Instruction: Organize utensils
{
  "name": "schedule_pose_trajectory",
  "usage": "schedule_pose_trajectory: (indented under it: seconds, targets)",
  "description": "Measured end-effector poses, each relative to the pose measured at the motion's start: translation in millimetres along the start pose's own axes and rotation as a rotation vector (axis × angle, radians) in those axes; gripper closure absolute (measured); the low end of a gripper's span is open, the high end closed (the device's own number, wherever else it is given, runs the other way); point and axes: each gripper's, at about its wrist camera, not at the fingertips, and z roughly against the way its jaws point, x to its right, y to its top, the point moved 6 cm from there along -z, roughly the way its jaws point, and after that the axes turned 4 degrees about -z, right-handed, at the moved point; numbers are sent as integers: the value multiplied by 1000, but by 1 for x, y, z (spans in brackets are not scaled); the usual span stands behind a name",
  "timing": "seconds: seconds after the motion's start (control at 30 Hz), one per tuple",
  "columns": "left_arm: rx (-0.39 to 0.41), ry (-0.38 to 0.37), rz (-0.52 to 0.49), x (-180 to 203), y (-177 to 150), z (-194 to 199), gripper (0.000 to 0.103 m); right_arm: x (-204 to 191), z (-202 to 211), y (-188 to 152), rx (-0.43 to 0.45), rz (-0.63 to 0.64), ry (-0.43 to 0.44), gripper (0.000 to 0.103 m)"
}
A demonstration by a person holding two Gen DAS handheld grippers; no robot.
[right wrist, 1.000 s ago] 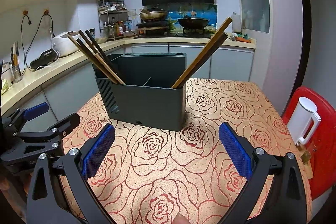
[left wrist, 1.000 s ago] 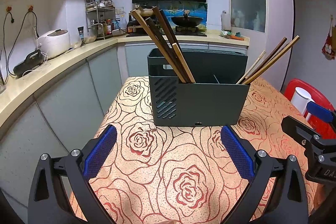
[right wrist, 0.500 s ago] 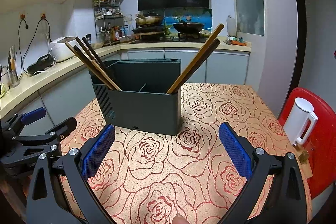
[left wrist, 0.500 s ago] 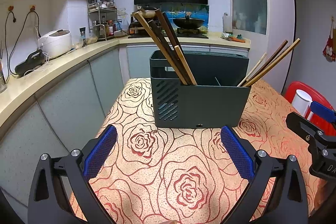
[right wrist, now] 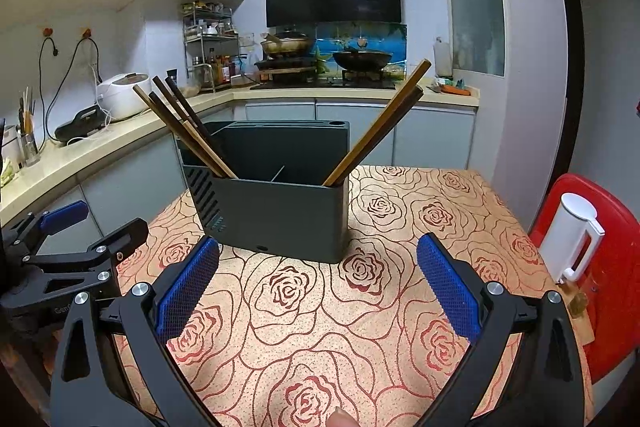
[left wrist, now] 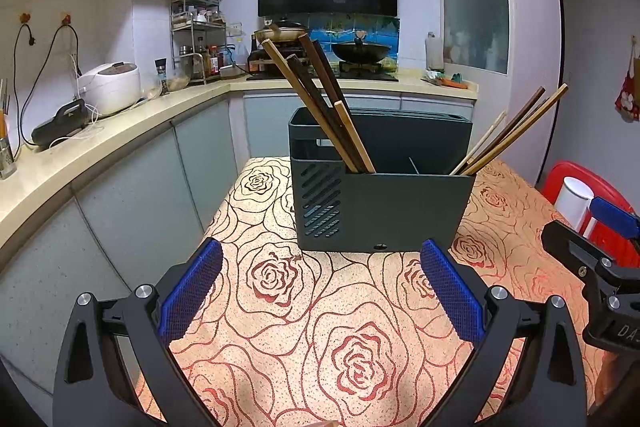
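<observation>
Chopsticks (left wrist: 320, 107) are seen leaning in a dark holder (left wrist: 380, 207) just ahead of the left gripper (left wrist: 320, 291) and right gripper (right wrist: 316, 287), both spread apart and empty

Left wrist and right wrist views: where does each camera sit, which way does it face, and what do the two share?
Left wrist: on the left gripper, low over the table, facing the holder and the stove; own open fingers show, and the right gripper at the right edge.
Right wrist: on the right gripper, facing the holder from further right; own open fingers show, the left gripper at the left edge, a fingertip at the bottom.
Shared: holder, chopsticks, table, white jug.
</observation>
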Motion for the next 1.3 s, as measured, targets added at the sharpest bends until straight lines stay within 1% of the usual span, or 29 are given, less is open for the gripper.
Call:
schedule_pose_trajectory:
  seconds: [1.3]
  targets:
    - [-8, -2, -2, 3, -1, -2, 7, -1, 0, -1, -1, -3, 0, 7]
